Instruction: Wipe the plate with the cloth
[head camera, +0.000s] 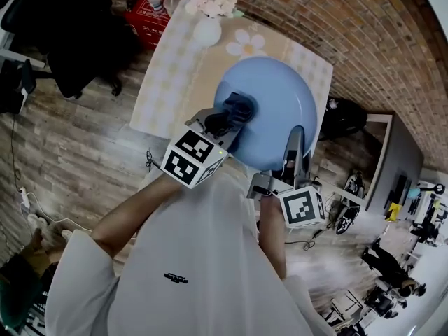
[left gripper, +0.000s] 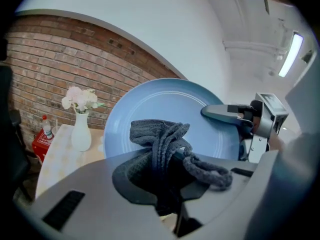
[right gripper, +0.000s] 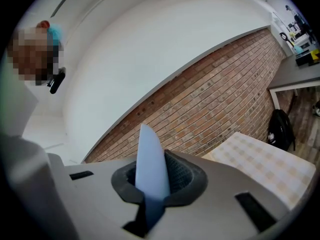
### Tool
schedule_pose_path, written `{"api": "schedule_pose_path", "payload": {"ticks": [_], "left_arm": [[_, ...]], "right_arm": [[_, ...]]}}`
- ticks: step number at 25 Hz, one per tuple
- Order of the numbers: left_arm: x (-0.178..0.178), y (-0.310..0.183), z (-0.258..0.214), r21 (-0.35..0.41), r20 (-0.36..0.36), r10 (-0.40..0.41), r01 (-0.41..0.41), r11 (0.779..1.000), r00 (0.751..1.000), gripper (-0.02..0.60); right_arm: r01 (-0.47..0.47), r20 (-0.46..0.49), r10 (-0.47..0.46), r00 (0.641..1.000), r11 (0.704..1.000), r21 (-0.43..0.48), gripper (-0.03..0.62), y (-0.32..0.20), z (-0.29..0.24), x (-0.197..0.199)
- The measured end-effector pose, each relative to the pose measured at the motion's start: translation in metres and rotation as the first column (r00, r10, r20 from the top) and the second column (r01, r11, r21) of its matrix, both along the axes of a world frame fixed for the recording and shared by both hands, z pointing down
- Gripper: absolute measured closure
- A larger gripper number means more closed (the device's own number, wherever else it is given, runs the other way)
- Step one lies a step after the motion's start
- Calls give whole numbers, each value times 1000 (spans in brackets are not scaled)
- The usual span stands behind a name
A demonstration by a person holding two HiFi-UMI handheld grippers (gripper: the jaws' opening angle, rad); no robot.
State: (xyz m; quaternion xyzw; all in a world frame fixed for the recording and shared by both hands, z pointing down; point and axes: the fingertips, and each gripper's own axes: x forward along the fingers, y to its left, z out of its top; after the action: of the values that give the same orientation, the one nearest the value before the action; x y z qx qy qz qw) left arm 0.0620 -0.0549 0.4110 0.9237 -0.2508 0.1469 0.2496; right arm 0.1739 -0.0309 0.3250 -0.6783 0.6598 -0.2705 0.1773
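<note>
1. Gripping with both tools, you have your forearms and white sleeves lowest in the head view, with each marker cube just ahead of a hand.
2. Your left gripper [head camera: 220, 126] [left gripper: 167, 184] is clenched on the dark grey cloth [head camera: 238, 109] [left gripper: 160, 134]. Its folds bulge out from between the pads, and one knitted loop droops over the right side of the housing.
3. Your right gripper [head camera: 294, 151] [right gripper: 150, 186] is clamped on the rim of the blue plate [head camera: 280, 96] [left gripper: 150, 104] [right gripper: 150, 154]. Its own view shows the plate edge-on, rising from between the pads.
4. You hold the plate tilted up, clear of the table [head camera: 175, 75] [right gripper: 260, 164], with its face turned toward the left gripper. The bunched end of the cloth sits against that face, left of its centre.
5. Beyond the plate, the table carries a checked, flowered covering.
6. At its far end a white vase [head camera: 207, 31] [left gripper: 80, 134] stands upright, holding pale flowers [head camera: 213, 2] [left gripper: 79, 99].
7. Past that end are a red box [head camera: 143, 16] [left gripper: 40, 144] and a bottle [head camera: 155, 1] [left gripper: 47, 129], close to the brick wall [head camera: 336, 26] [left gripper: 50, 54] [right gripper: 215, 99].
</note>
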Motion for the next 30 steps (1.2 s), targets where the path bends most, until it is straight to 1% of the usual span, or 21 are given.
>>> {"api": "schedule_pose_path", "payload": {"ticks": [2, 5, 9, 11, 14, 16, 18, 22, 27, 30], "left_arm": [[8, 9, -3, -1, -5, 37, -37, 999, 999, 521], [17, 19, -7, -5, -17, 73, -73, 997, 997, 520], [26, 29, -13, -6, -33, 106, -107, 994, 994, 520], [28, 32, -15, -4, -36, 117, -117, 993, 993, 520], [32, 38, -19, 0, -46, 135, -135, 991, 990, 520], [34, 42, -22, 0, -59, 147, -147, 989, 987, 520], [36, 47, -25, -2, -69, 159, -160, 987, 985, 520], [41, 58, -34, 13, -93, 193, -193, 981, 977, 520], [52, 72, -49, 37, -135, 246, -244, 969, 960, 520], [53, 71, -53, 38, -154, 250, -247, 968, 956, 520]], "right_arm": [[-13, -1, 13, 1000, 1000, 4, 536, 2, -2, 4], [-29, -1, 29, 1000, 1000, 10, 536, 6, -4, 9], [-34, -57, 34, 998, 999, 4, 536, 9, -7, 12], [-41, -33, 42, 999, 999, 11, 536, 11, -6, 12], [-45, -35, 45, 998, 999, 8, 536, 13, -4, 10], [-47, -18, 47, 999, 999, 9, 536, 14, -1, 8], [-48, -27, 48, 998, 999, 5, 536, 17, 1, 7], [-49, 20, 49, 999, 999, 17, 536, 22, 5, 1], [-35, -19, 35, 999, 999, -1, 536, 27, 7, -5], [-38, 29, 37, 999, 999, 15, 536, 27, 8, -7]]}}
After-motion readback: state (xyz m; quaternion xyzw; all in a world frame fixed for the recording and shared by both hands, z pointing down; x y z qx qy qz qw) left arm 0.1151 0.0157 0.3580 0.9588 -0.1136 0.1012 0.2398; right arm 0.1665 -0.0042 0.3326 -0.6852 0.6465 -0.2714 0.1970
